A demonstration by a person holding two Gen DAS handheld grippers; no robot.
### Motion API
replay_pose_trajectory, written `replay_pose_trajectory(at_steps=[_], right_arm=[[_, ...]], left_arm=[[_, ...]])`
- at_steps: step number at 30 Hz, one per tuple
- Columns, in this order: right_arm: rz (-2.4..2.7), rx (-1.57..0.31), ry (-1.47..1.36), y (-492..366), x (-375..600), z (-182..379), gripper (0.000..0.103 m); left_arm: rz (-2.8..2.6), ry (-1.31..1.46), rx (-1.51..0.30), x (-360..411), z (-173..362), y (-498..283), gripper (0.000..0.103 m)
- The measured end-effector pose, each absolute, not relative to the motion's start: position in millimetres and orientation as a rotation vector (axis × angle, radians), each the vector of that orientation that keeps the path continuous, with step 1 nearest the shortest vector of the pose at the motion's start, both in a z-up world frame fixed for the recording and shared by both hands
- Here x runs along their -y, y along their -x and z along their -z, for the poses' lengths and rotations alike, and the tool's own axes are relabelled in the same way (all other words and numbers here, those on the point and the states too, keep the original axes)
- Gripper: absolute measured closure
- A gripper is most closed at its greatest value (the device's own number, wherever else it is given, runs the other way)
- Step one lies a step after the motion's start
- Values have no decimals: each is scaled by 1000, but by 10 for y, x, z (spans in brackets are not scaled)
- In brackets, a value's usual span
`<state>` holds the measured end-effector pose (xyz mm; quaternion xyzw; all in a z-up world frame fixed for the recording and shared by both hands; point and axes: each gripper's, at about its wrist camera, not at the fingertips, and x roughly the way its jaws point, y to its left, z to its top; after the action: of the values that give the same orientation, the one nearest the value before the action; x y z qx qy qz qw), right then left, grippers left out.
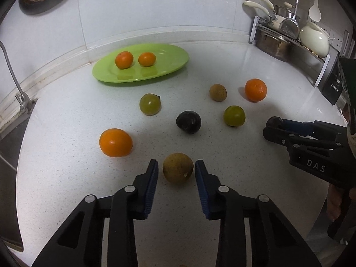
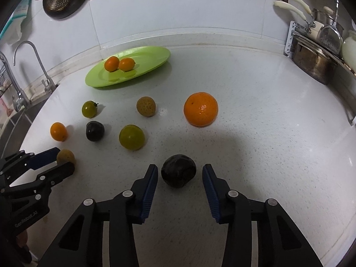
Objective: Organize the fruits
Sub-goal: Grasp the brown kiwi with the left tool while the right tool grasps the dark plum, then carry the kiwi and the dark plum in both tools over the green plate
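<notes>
Left hand-held gripper [image 1: 176, 166]: jaws spread wide, blue pads either side of a brown speckled fruit [image 1: 178, 167] at the table's [image 1: 255, 200] near edge. Small gaps both sides; nothing held yet.

Right hand-held gripper [image 2: 180, 171]: also spread, straddling a dark plum [image 2: 178, 170] near the front edge, more slack on its right pad than its left. Not gripping.

Judgement: both are set for a pick. To do it well, centre each fruit between the pads before closing, so the first pad to touch does not roll it away (round fruit on a smooth top will wander). Close low on the widest girth and gently; the plum looks soft-skinned and may bruise.

Mid-table, loose: an orange fruit [image 1: 115, 142] toward the left edge, a second dark plum [image 1: 188, 122], two green fruits [image 1: 150, 104] [image 1: 234, 115], another brown speckled fruit [image 1: 218, 92], and a mandarin [image 1: 255, 89] farther right.

Far left, by the back edge: green plate [image 1: 169, 64] carrying two small orange fruits [image 1: 124, 60] [image 1: 146, 59], close together. Whether they touch differs by view; cannot tell.

Judgement: the plate seems to gather orange fruit only, so where brown and dark ones belong is unclear. Lift clear of the neighbours when carrying.
</notes>
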<state>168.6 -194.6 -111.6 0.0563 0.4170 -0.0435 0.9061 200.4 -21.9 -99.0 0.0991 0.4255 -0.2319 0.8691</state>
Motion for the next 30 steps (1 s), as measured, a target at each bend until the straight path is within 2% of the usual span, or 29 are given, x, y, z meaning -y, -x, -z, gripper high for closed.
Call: replay_pose_trajectory(at_steps=[5, 30], right_arm=[[83, -863, -111, -1704, 1936, 1129, 70], [-44, -768, -95, -1684, 1621, 706, 70]], left_arm=[[494, -205, -895, 228, 1007, -2028, 75], [485, -199, -751, 39, 563, -1964, 75]])
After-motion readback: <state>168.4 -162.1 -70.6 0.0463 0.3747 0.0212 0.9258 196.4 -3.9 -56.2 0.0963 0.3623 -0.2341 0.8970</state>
